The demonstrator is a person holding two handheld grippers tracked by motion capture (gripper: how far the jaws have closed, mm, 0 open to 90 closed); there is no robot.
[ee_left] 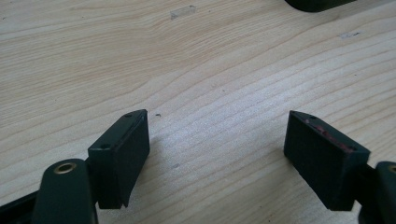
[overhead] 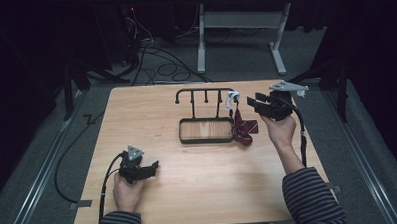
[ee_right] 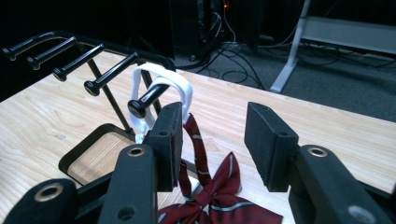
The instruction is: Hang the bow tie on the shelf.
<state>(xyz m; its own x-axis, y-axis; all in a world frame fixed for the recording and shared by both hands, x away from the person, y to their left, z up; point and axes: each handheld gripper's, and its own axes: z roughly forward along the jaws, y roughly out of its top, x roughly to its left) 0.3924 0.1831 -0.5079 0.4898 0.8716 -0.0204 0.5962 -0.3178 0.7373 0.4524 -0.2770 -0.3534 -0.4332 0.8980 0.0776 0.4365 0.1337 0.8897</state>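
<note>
The right hand-held gripper has its jaws apart, holding nothing. Just in front, the bow tie hangs by its white strap on the right peg of the rack. A bump could knock the strap off. The left hand-held gripper, also apart, waits on the near surface.
</note>
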